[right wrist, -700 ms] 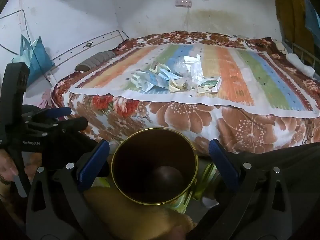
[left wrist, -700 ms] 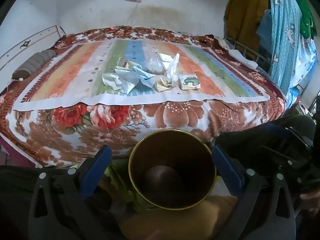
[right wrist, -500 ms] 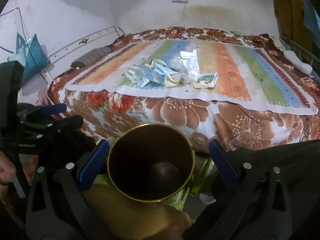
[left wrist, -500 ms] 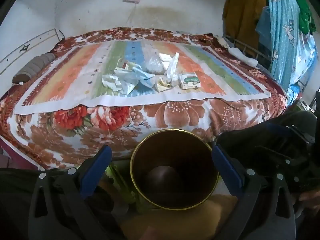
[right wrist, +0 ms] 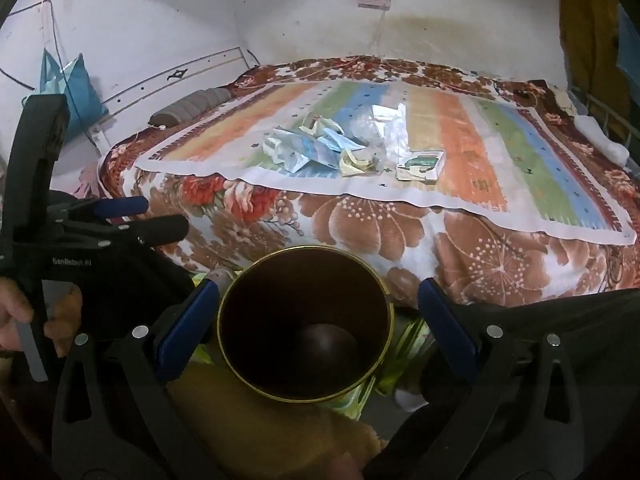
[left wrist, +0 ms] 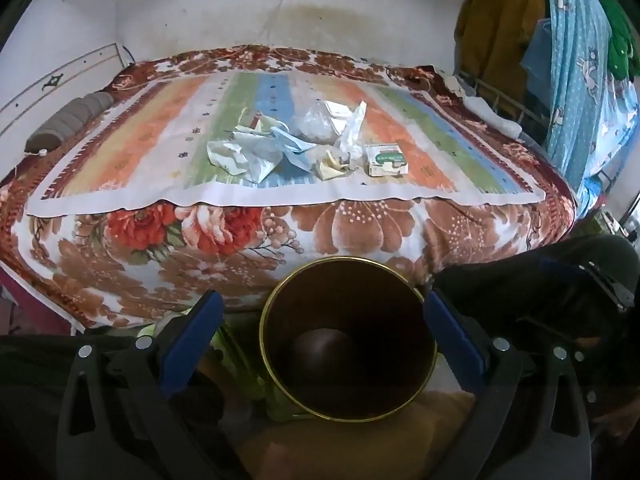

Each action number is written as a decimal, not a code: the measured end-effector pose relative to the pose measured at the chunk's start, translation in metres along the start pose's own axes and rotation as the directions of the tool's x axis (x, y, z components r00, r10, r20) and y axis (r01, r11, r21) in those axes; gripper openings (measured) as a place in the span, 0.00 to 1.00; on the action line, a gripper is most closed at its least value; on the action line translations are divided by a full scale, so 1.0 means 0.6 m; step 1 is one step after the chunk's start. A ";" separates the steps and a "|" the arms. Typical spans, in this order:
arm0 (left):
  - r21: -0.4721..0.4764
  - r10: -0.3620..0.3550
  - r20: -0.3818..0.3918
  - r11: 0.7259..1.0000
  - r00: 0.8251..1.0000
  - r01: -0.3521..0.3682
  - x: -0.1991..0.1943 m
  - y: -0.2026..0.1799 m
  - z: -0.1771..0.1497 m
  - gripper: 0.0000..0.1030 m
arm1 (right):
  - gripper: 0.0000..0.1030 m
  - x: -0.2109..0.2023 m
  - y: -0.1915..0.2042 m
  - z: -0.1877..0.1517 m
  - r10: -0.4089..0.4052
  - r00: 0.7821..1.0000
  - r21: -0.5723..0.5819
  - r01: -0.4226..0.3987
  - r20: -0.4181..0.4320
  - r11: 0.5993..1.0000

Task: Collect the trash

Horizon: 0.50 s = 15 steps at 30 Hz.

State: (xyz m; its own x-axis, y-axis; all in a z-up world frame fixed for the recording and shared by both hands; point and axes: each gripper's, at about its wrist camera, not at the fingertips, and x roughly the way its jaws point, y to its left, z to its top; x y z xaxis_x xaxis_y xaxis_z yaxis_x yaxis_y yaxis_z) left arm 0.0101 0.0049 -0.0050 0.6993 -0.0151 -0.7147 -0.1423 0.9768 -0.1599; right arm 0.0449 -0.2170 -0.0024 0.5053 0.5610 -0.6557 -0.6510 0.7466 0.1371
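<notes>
Both our grippers hang spread wide over a dark bin at the bed's edge.

Nearest us, the gold-rimmed bin [left wrist: 347, 344] sits between the blue pads of our left gripper [left wrist: 320, 330] and, in the other view, our right gripper [right wrist: 312, 316]; neither pair touches it, jaws released and empty. Beyond it rises the floral blanket [left wrist: 360, 228] on the bed, topped by a striped cloth [left wrist: 416, 136]. The trash, a pile of crumpled wrappers [left wrist: 280, 146] with a small carton [left wrist: 386, 159] just beside it, lies mid-cloth, well apart from our jaws. Farther back: a stained white wall [left wrist: 360, 12] and hanging clothes [left wrist: 576, 64].
</notes>
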 end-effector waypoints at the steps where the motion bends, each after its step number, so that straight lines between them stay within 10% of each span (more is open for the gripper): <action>1: -0.011 -0.012 0.007 1.000 1.000 0.012 -0.002 0.002 -0.001 0.95 | 0.92 0.001 -0.002 -0.001 0.002 1.000 0.003 -0.002 -0.002 1.000; 15: -0.024 -0.032 0.032 0.999 0.999 0.033 -0.005 0.004 -0.001 0.95 | 0.91 0.004 -0.008 -0.001 -0.003 1.000 0.033 0.004 -0.016 0.999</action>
State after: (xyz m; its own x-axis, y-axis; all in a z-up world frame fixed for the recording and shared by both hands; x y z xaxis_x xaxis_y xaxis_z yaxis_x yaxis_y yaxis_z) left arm 0.0075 0.0069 -0.0036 0.7254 -0.0399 -0.6871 -0.1357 0.9704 -0.1996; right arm 0.0491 -0.2195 -0.0048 0.4982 0.5528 -0.6680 -0.6303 0.7600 0.1588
